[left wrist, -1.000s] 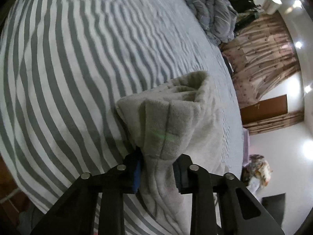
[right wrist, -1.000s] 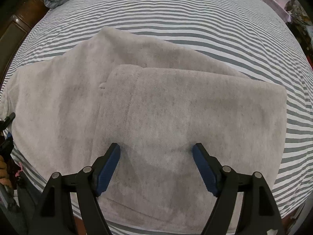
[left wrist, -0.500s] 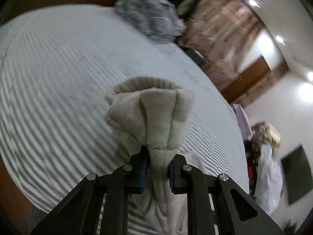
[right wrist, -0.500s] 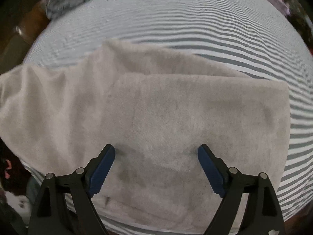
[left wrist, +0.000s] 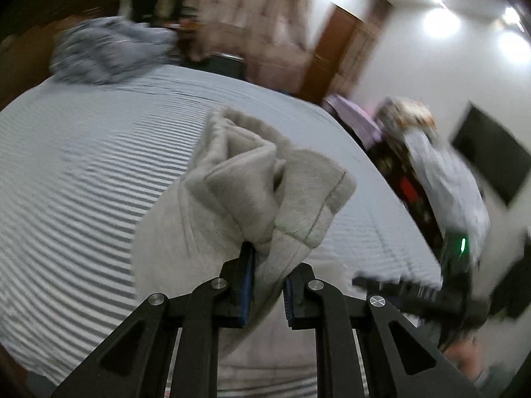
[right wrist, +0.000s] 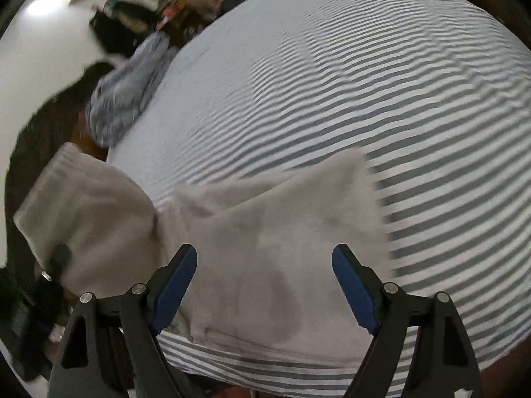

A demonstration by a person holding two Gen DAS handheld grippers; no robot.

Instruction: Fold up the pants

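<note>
The pale grey fleece pants [right wrist: 282, 232] lie partly folded near the front edge of the striped bed. In the left wrist view a bunched end of the pants [left wrist: 265, 179] stands up between the blue pads. My left gripper [left wrist: 268, 265] is lifted off the sheet, its jaws still closing tight on that cloth. The same raised end [right wrist: 83, 205] shows at the left of the right wrist view. My right gripper [right wrist: 264, 265] hovers over the flat part of the pants, open wide with nothing between its fingers.
The grey-and-white striped sheet [right wrist: 398, 99] covers the whole bed [left wrist: 83, 182]. A crumpled blue-grey quilt [left wrist: 109, 53] lies at the far end [right wrist: 126, 99]. Beyond the bed are curtains, a wooden door [left wrist: 335, 49] and cluttered furniture [left wrist: 415, 152].
The left gripper has lifted the bunched end of the pants off the bed, swung it across and rolled. The right gripper rose and rolled over the flat part, staying open.
</note>
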